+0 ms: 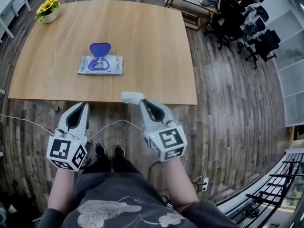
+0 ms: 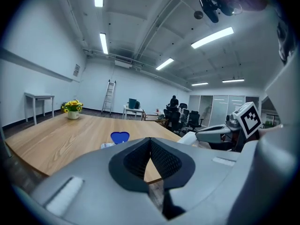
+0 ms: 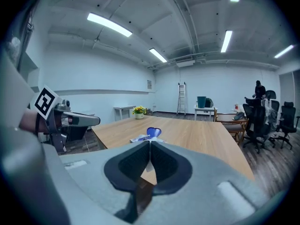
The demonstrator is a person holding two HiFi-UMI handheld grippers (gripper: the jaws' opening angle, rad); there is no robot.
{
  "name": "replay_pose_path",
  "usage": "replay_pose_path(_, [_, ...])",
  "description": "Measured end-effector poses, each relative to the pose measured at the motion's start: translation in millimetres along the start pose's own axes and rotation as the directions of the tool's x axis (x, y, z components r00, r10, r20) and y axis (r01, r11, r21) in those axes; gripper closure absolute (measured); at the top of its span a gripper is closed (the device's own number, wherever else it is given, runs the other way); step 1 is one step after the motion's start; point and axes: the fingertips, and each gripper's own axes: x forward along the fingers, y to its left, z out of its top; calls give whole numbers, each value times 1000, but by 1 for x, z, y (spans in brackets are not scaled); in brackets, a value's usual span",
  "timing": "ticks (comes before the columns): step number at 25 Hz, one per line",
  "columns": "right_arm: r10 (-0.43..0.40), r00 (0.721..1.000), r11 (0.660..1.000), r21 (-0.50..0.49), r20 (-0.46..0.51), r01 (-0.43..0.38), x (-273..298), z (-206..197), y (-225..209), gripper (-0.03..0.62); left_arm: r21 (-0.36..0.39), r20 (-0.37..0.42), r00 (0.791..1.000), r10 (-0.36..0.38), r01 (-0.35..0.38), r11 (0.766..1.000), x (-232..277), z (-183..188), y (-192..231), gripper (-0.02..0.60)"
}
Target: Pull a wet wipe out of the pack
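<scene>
wet wipe, a small white wad, sits pinched at the tip of the right tool, whose jaws are closed on it. it hangs just over the near edge of the counter, well apart from the pack. the pack lies flat near the middle of the counter with its blue lid flipped up. the left tool has its jaws pressed together with nothing between them, held off the counter's near edge, beside the right one. a pot of yellow flowers stands at the far left corner.
</scene>
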Motion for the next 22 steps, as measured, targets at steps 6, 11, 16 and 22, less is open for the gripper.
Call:
replay_pose_path(6, [-4,1000,1000,18,6,4,0,-9,16,591,22,30,999,-17,16,1000,-12,5,-6,561])
replay_pose_path(11, [-25,999,1000,13,31,24,-11,-6,43,591,23,42,998,-43,42,999,-38,-6,-1,561])
replay_pose_path(16, [-62,997,998,-5,39,62,-38,-10,84,591,6,35,997,-75,75,997,-81,-20,2,561])
replay_pose_path(22, [-108,993,994,-25,40,109,-74,-22,140,591,3,34,995,-92,92,996,-142,-34,12,561])
